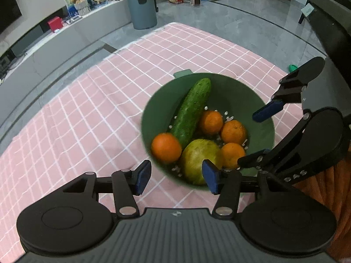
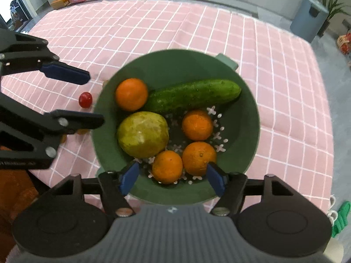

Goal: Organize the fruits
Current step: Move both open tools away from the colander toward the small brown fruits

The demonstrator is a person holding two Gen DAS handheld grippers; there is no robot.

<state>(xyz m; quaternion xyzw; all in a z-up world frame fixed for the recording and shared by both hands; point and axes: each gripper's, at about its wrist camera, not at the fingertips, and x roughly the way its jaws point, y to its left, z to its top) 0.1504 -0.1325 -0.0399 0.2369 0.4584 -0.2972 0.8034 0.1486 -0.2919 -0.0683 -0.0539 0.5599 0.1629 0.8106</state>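
A green colander bowl sits on the pink checked tablecloth. It holds a cucumber, a yellow-green round fruit and several oranges. My left gripper is open and empty above the bowl's near rim; it also shows at the left of the right wrist view. My right gripper is open and empty over the near rim, by two oranges; it also shows in the left wrist view. A small red tomato lies on the cloth left of the bowl.
The pink tablecloth spreads around the bowl. A grey bin stands on the floor beyond the table. A low counter with boxes runs along the far side. A green object lies off the table's right edge.
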